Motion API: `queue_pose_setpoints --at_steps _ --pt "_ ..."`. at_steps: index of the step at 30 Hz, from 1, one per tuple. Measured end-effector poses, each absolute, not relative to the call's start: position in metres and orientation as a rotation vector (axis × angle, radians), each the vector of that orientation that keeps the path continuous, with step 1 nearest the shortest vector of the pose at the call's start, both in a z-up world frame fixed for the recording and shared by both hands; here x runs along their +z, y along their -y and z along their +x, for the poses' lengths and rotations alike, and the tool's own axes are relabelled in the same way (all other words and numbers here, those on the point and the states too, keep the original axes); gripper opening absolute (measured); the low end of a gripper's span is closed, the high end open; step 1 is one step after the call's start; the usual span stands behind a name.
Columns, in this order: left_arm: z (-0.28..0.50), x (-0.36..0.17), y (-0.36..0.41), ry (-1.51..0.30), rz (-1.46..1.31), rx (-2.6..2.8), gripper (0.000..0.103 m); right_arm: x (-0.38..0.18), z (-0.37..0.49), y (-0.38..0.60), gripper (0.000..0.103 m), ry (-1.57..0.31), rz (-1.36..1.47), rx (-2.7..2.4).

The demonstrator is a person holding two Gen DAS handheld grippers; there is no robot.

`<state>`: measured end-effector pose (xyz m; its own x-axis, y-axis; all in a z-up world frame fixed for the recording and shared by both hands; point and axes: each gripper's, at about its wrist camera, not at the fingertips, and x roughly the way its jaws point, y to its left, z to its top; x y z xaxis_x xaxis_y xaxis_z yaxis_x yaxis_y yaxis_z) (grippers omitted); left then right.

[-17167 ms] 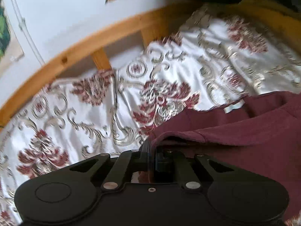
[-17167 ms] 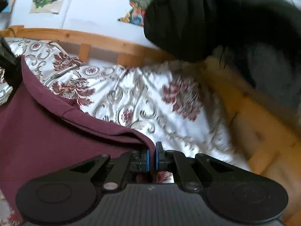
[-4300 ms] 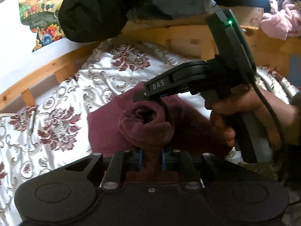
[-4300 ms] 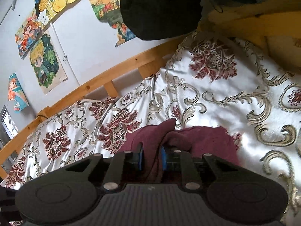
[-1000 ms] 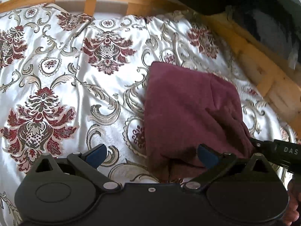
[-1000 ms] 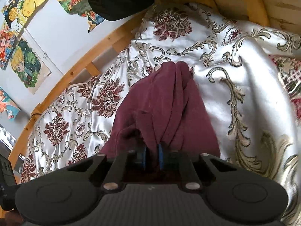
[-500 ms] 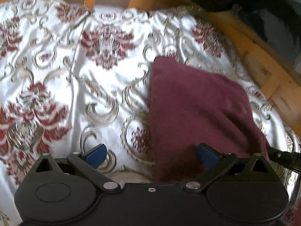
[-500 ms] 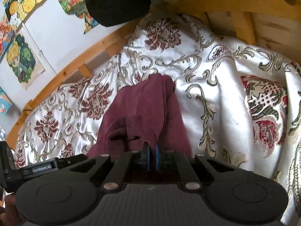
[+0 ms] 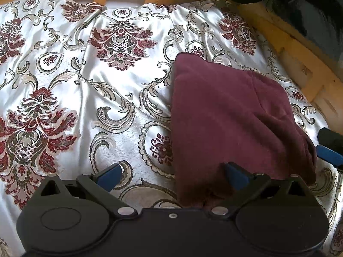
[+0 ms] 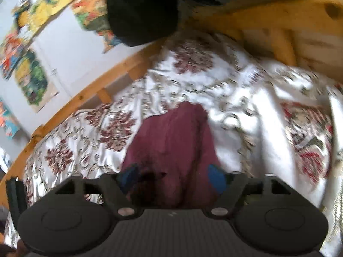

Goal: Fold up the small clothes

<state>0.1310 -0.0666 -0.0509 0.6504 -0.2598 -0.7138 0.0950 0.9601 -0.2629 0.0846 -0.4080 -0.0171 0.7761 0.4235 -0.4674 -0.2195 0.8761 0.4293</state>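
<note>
A maroon garment (image 9: 231, 115) lies folded into a compact block on the floral bedspread (image 9: 85, 90). My left gripper (image 9: 171, 174) is open and empty, its jaws wide apart at the garment's near left edge. In the right wrist view the garment (image 10: 171, 141) lies just ahead of my right gripper (image 10: 172, 175), which is open with blue pads spread on either side of its near end. The right gripper's tip shows at the right edge of the left wrist view (image 9: 330, 147).
A wooden bed frame (image 9: 300, 49) runs along the far and right sides. A black garment (image 10: 141, 10) hangs over the rail. Posters (image 10: 32, 79) hang on the white wall behind.
My right gripper has opened and let go of the maroon garment. The garment now rests flat on the bedspread. My left gripper stays open.
</note>
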Motion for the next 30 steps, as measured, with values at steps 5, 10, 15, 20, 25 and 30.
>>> queue_pose_setpoints --at_steps 5,10,15,20,25,30 --pt "0.131 -0.053 0.067 -0.845 -0.217 -0.198 0.102 -0.021 0.085 0.386 0.09 -0.642 0.258 0.356" --pt "0.131 -0.054 0.068 -0.854 -0.224 -0.205 0.102 -0.039 0.096 0.381 0.1 -0.786 0.109 0.243" --pt "0.13 -0.049 0.064 -0.827 -0.235 -0.223 0.102 -0.044 0.096 0.387 0.102 -0.814 0.062 0.234" --pt "0.132 -0.037 0.056 -0.738 -0.31 -0.247 0.102 -0.043 0.099 0.395 0.102 -0.83 0.075 0.278" --pt "0.145 -0.058 0.067 -0.859 -0.267 -0.303 0.102 -0.031 0.097 0.421 0.103 -0.757 0.297 0.384" --pt "0.145 -0.07 0.066 -0.871 -0.305 -0.3 0.102 -0.027 0.099 0.433 0.102 -0.625 0.472 0.405"
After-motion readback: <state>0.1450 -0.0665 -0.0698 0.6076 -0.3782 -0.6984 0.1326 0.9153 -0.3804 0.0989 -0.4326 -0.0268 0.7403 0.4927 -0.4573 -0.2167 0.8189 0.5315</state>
